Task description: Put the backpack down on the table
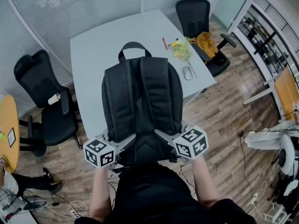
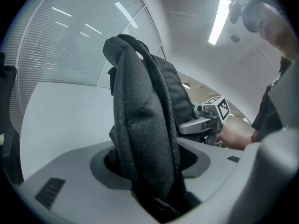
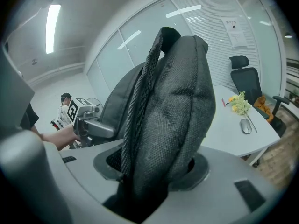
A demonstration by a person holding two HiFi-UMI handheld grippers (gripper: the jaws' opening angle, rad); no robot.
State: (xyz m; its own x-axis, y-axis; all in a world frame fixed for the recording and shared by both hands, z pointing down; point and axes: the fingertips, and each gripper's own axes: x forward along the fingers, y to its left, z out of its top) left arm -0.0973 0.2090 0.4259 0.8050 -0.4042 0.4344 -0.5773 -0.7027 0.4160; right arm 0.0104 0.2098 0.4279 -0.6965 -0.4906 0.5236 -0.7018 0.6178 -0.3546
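Observation:
A black backpack [image 1: 140, 101] hangs upright in front of me, its straps facing me and its top handle up, over the near edge of the light grey table [image 1: 93, 55]. My left gripper [image 1: 125, 141] is shut on the padded lower left edge of the backpack [image 2: 140, 134]. My right gripper [image 1: 161, 135] is shut on the lower right edge of the backpack [image 3: 173, 120]. Each gripper view shows the other gripper beyond the bag: the right gripper [image 2: 205, 120] and the left gripper [image 3: 86, 120]. The bag's bottom is hidden behind my body.
On the table's far right lie a red pen [image 1: 164, 43], yellow flowers [image 1: 181, 49] and a mouse [image 1: 187, 73]. Black office chairs stand at the left [image 1: 44, 101] and far right [image 1: 194, 13]. A round wooden table [image 1: 7, 129] is at the left edge.

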